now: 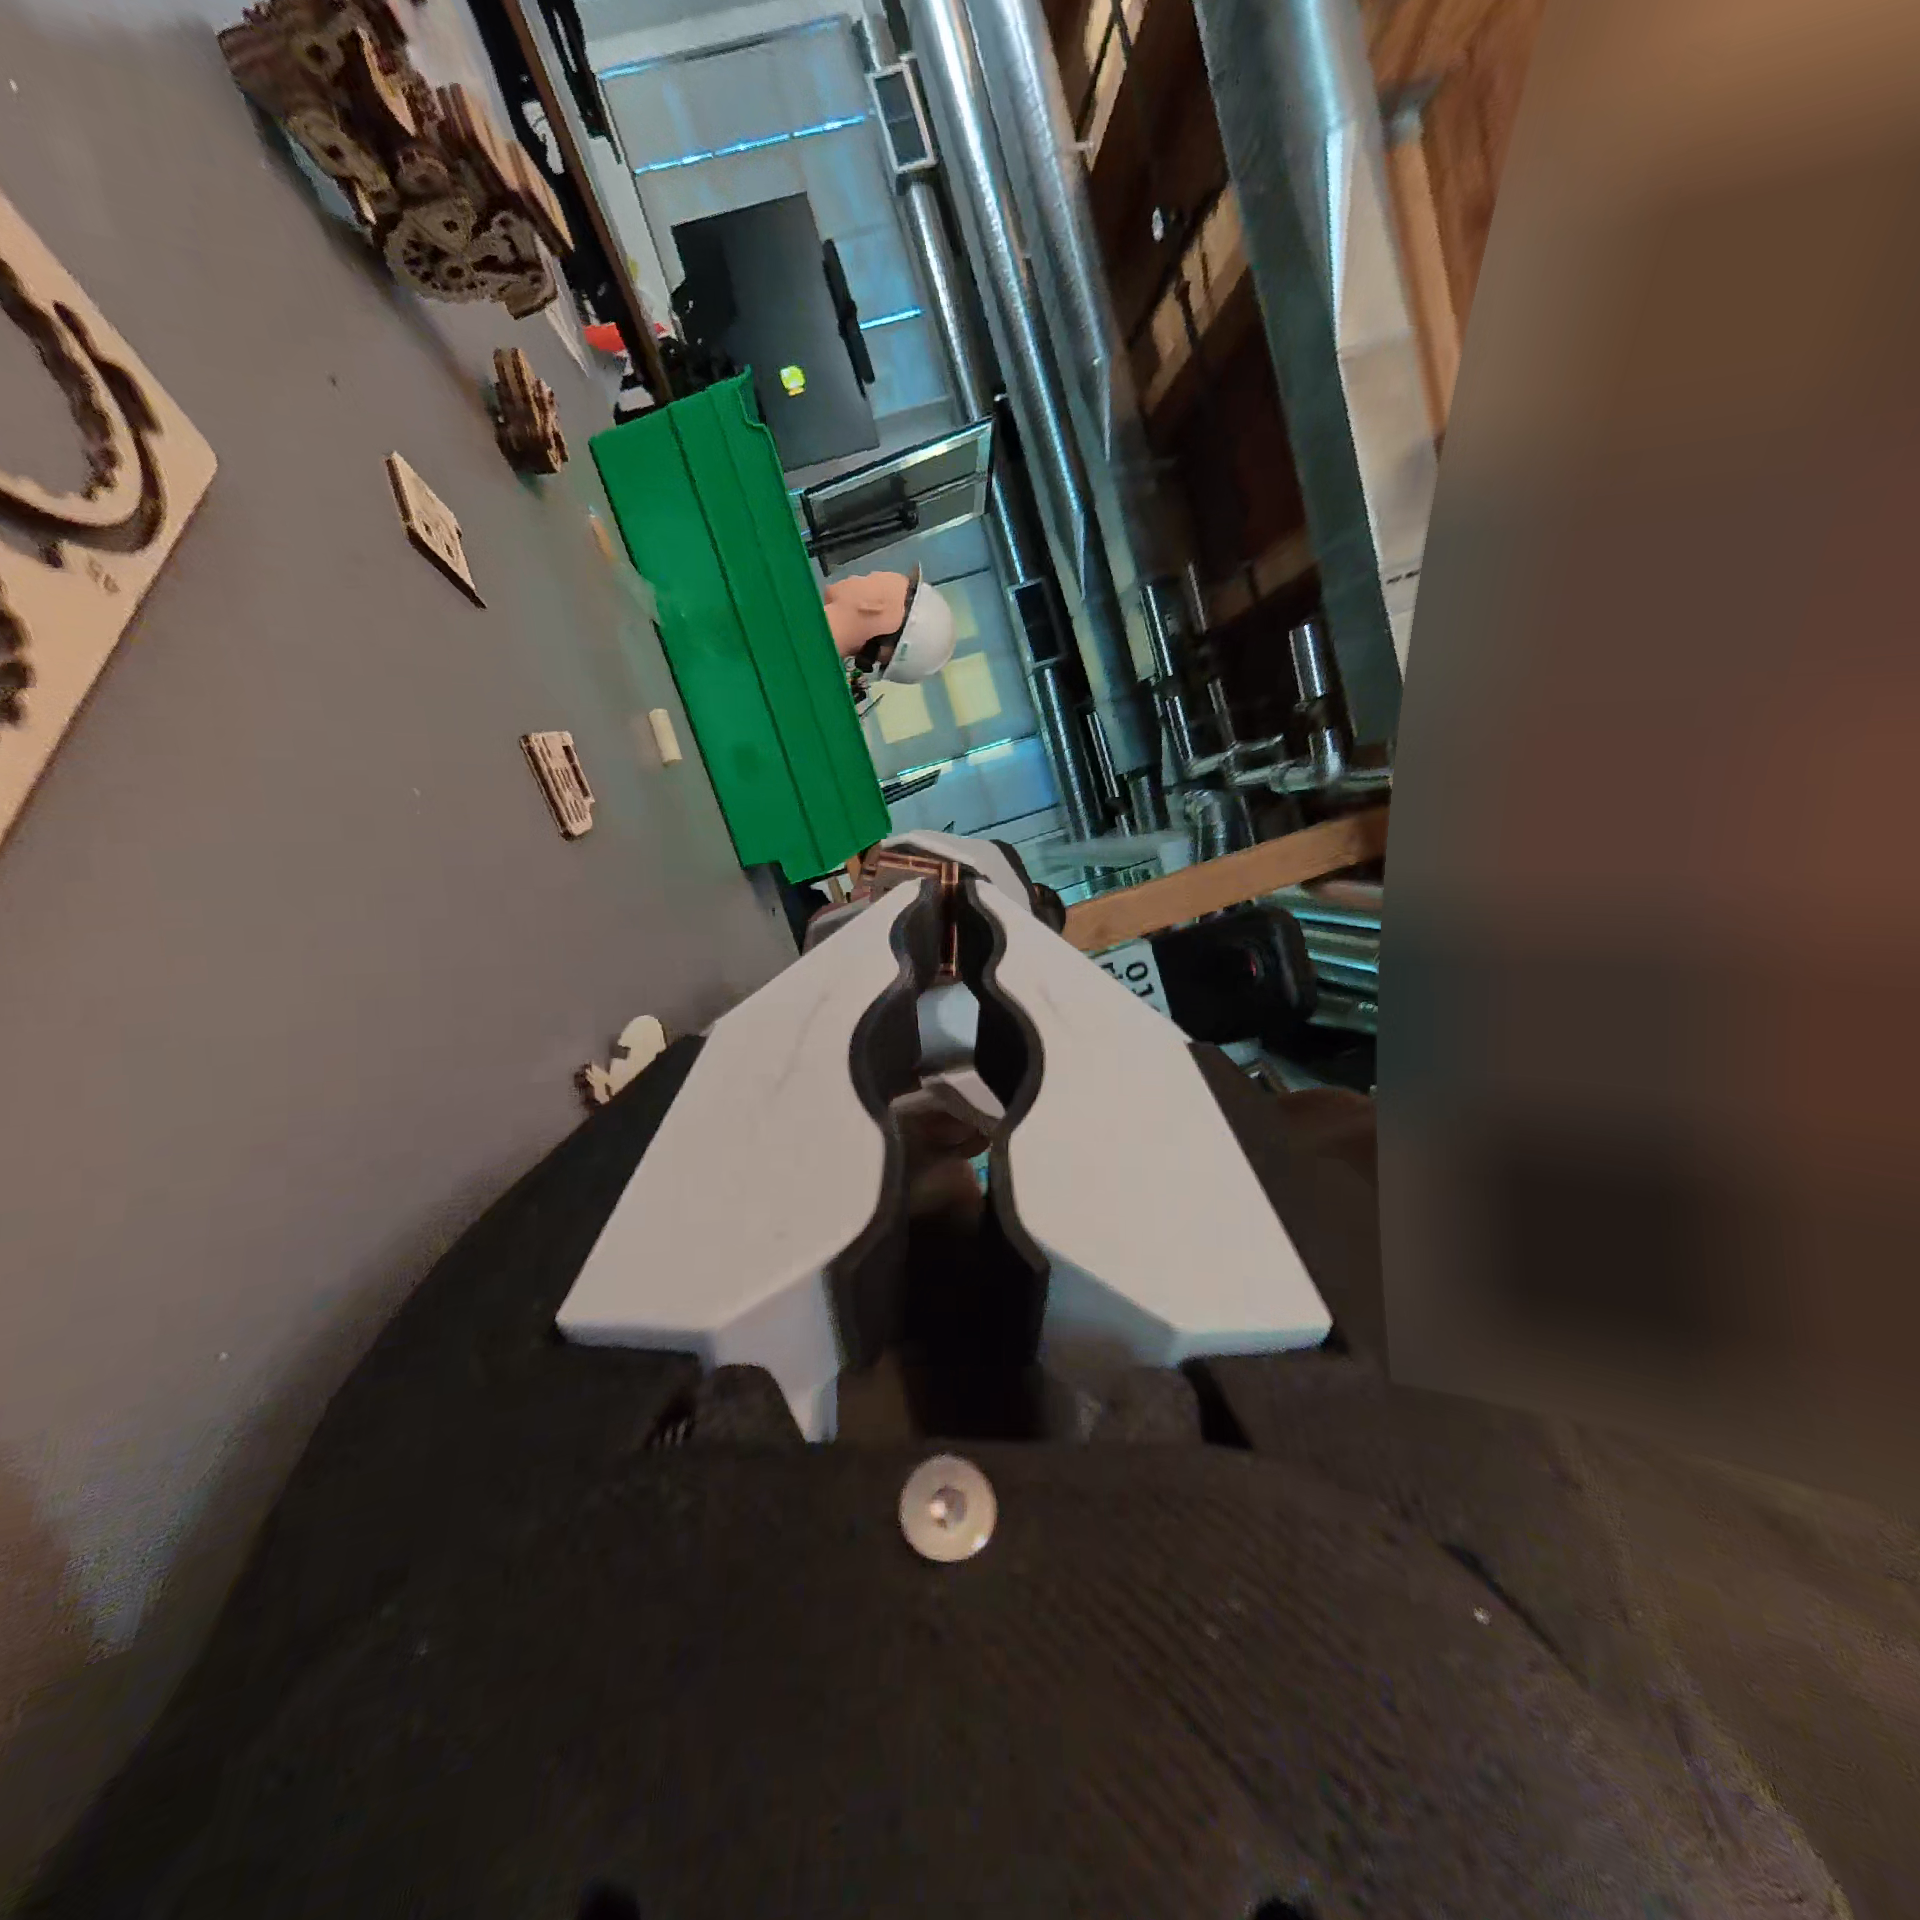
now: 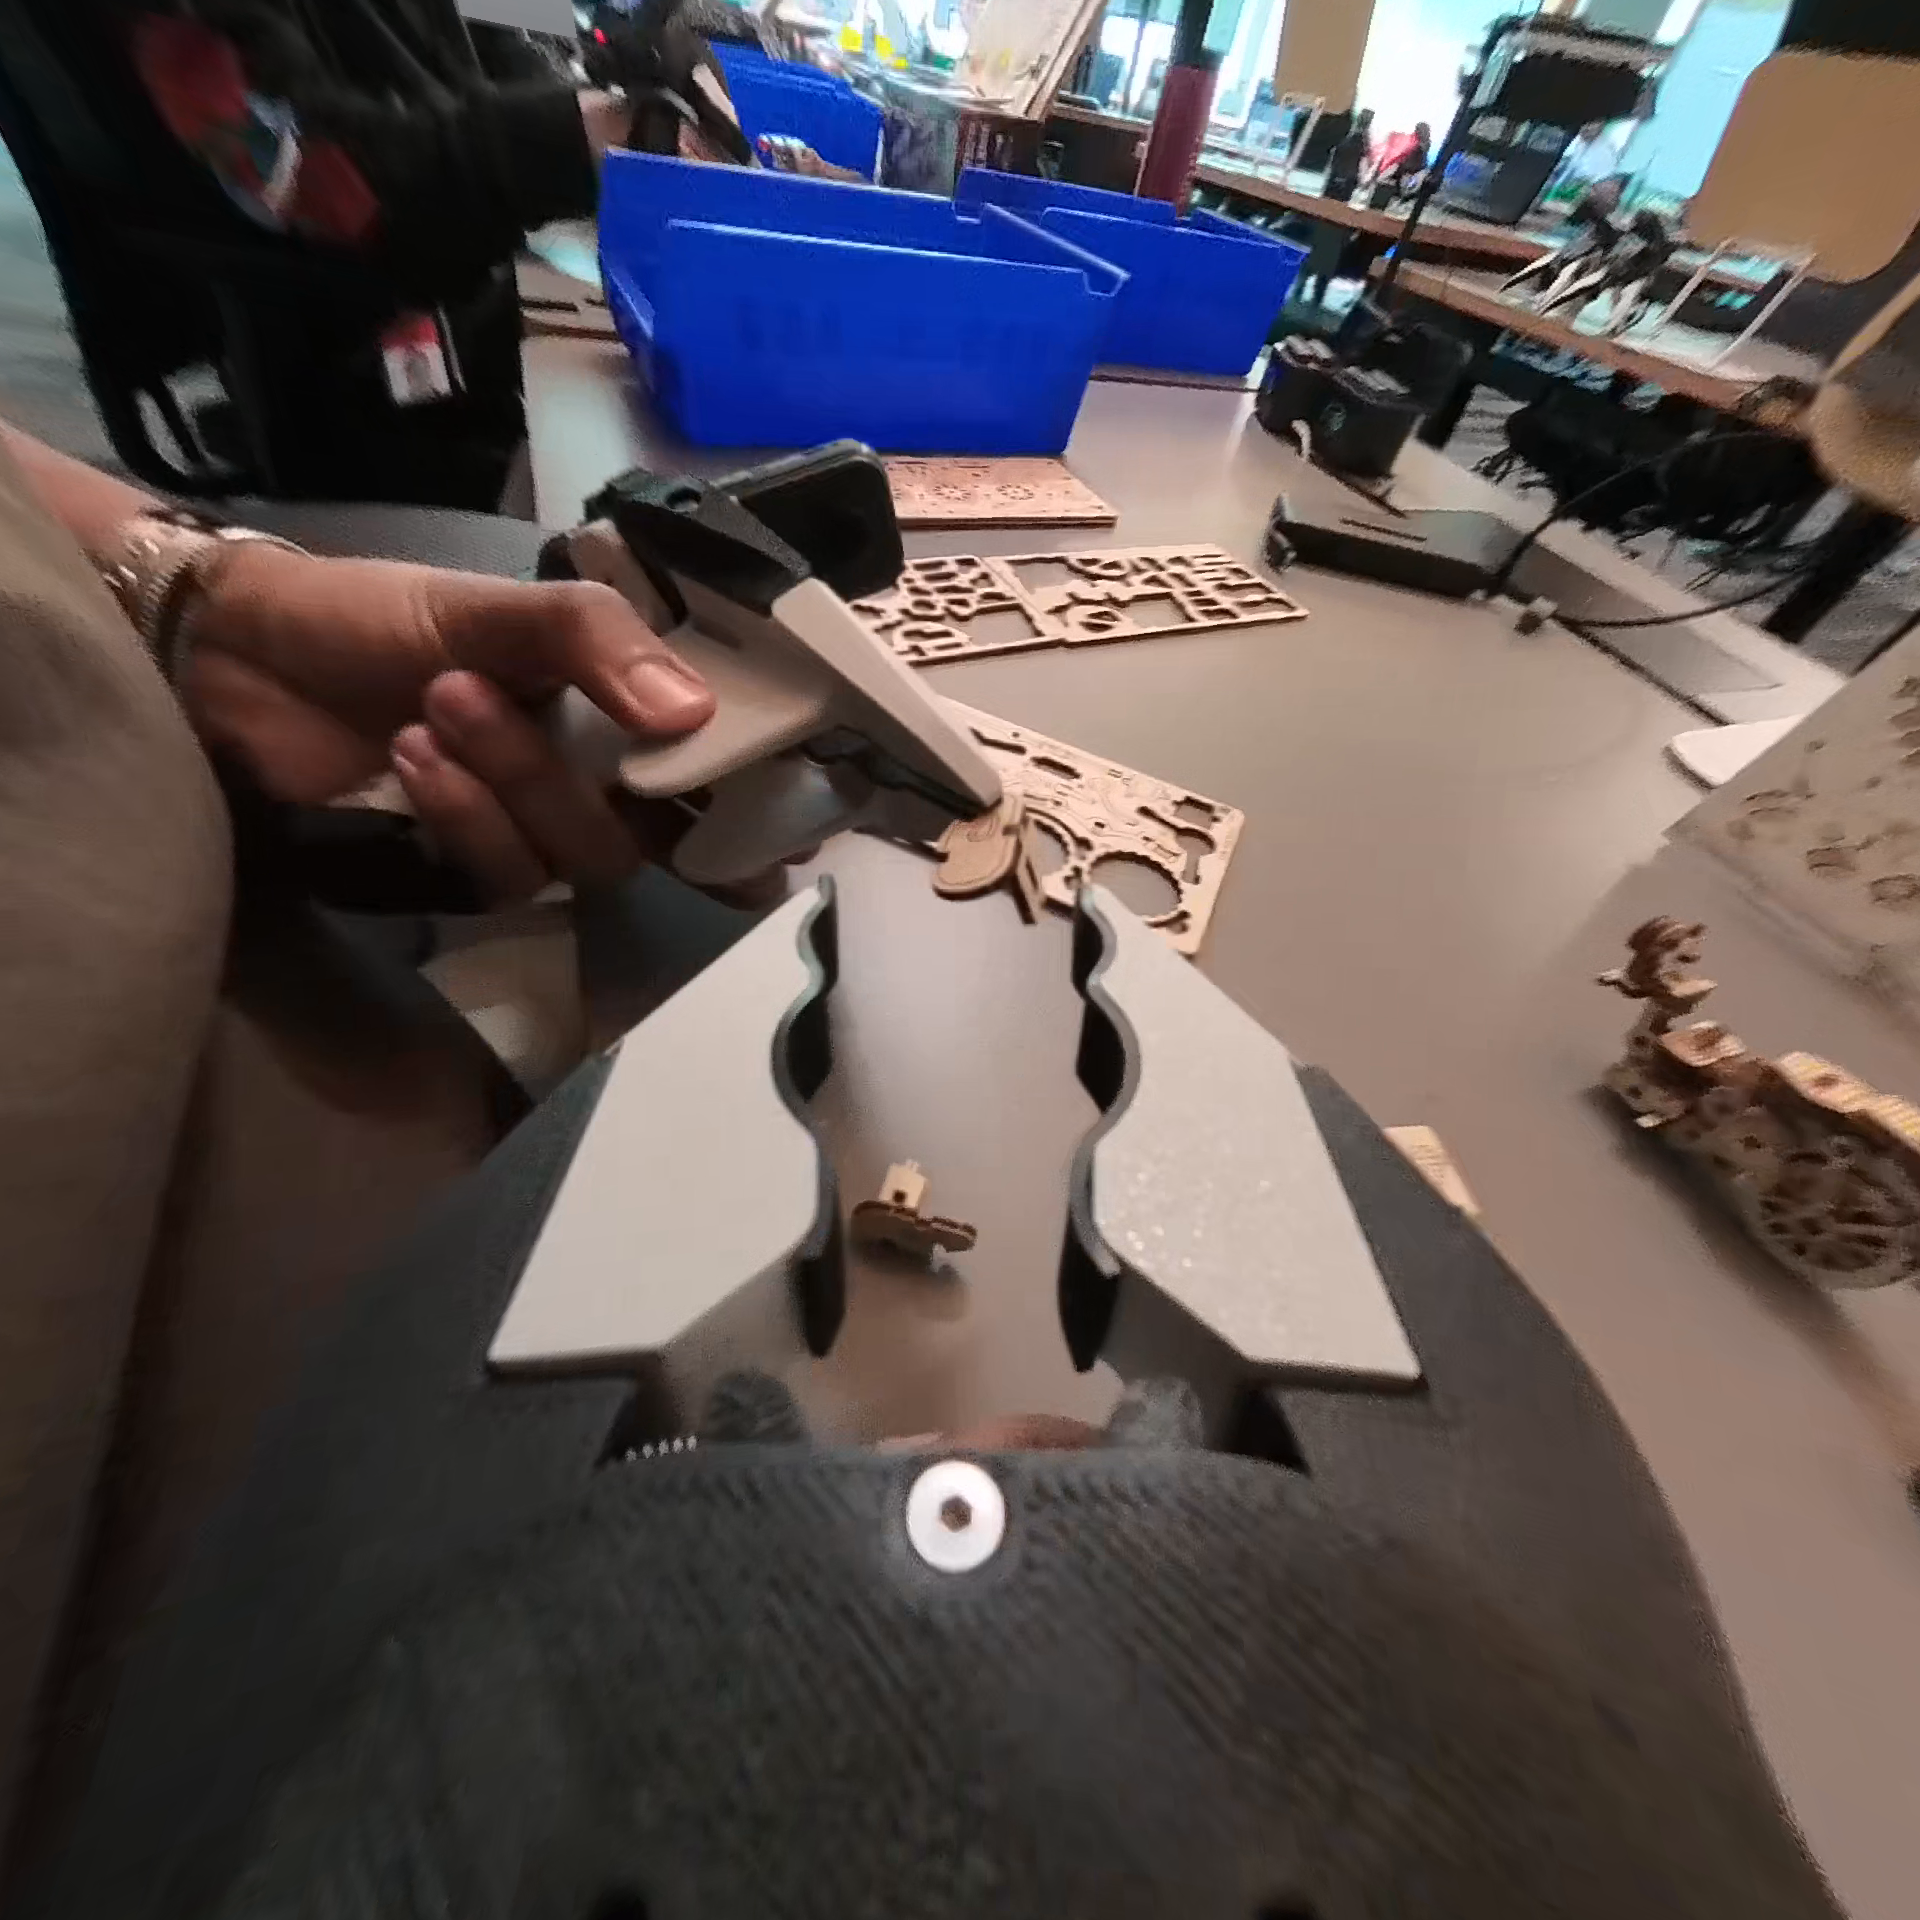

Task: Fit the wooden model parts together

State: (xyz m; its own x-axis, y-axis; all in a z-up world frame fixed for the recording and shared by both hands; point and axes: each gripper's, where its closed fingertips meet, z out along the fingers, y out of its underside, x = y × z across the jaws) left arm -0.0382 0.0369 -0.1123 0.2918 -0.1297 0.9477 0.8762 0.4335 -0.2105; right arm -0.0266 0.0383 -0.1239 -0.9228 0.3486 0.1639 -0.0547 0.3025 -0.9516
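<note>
— Where is the piece being fitted?

— A small flat wooden part (image 2: 977, 857) is pinched at the tips of the left gripper (image 2: 987, 805), held above the grey table (image 2: 1403, 831) just in front of a punched-out wooden sheet (image 2: 1143, 831). In the left wrist view its thin edge (image 1: 948, 925) shows between the closed fingers.

— And the right gripper (image 2: 956, 935)?

— Jaws spread apart, holding nothing. A second small wooden piece (image 2: 909, 1221) lies on the table between its fingers (not touching either one).

— Anything around?

— A partly built wooden model (image 2: 1787, 1122) stands to the right, blue bins (image 2: 862, 322) behind, and a green bin (image 1: 738, 623) in the left wrist view.
</note>
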